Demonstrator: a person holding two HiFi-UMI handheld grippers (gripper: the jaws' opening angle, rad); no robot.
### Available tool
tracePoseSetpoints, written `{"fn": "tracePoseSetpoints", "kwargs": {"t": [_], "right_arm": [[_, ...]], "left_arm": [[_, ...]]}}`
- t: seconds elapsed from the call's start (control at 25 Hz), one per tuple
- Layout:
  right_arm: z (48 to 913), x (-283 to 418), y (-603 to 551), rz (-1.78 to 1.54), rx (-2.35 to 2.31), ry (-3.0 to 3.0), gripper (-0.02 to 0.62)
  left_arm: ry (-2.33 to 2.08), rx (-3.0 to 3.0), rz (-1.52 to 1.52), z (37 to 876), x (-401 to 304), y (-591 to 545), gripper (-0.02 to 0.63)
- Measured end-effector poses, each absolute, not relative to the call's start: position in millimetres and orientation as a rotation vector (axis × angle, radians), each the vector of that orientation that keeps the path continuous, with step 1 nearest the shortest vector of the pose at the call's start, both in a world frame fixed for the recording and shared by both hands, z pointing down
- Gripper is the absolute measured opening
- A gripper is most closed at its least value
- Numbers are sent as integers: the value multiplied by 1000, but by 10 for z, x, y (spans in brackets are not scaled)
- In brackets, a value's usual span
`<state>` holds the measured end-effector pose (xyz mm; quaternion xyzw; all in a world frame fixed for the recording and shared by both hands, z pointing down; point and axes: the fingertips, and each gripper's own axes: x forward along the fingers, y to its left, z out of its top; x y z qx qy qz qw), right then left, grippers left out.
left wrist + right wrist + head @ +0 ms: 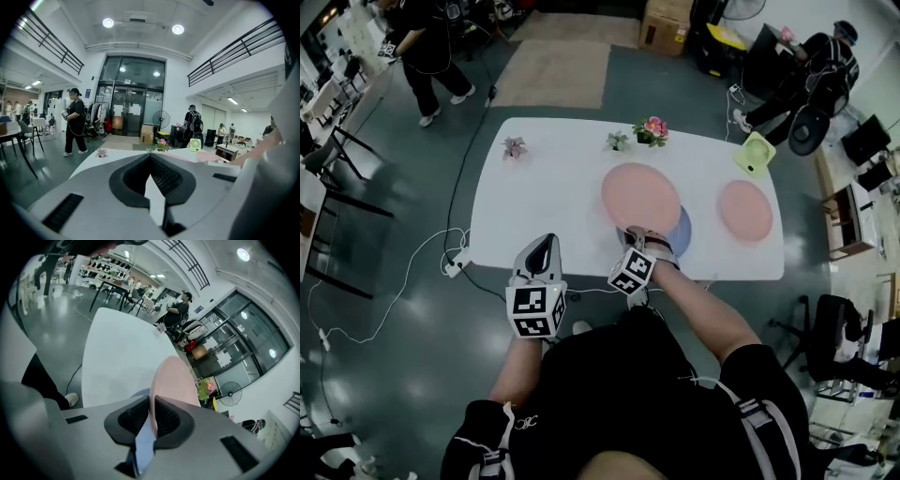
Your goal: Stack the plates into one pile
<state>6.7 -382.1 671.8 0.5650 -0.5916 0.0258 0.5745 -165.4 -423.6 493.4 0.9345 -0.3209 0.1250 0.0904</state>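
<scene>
Closest to the head camera, the left hand-held gripper (547, 246) hangs just off the counter's (553, 187) near edge. Its own view shows its jaws pressed together with nothing between them.

The right hand-held gripper (635, 232) is clamped on the near rim of the big pink plate (640, 195). The right gripper view alone shows that pinch, with the plate seen almost edge-on, stretching away from the jaws toward the flowers.

Only the head view shows the blue plate (682, 234) peeking out under the big plate's near right edge. It also shows the small pink plate (744, 210) lying flat, well apart to the right.

There are three plates: two pink, one blue. Three small flower pots (618, 142) line the far side, and one green fan (755, 153) stands at the far right corner.
</scene>
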Motion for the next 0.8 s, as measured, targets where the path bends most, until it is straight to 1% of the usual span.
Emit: {"fn": "tracePoseSetpoints", "kwargs": {"t": [0.36, 0.52, 0.56, 0.64, 0.68, 0.8], "right_arm": [[7106, 91, -3282, 275, 1300, -1376, 46], [7228, 79, -3180, 481, 1354, -1431, 46], [7230, 75, -3176, 525, 1377, -1461, 64], [7152, 59, -3199, 583, 1433, -1552, 139], [7071, 64, -3228, 607, 1478, -1604, 152], [6717, 197, -3368, 644, 1695, -1731, 153]], "left_arm": [[-847, 2810, 385, 4939, -1461, -4121, 12], [-834, 2805, 404, 4999, -1445, -4133, 12], [-829, 2805, 409, 5007, -1433, -4139, 12], [-818, 2808, 416, 5008, -1395, -4144, 12], [-813, 2811, 419, 5005, -1371, -4146, 12], [-798, 2819, 423, 5006, -1301, -4162, 12]]}}
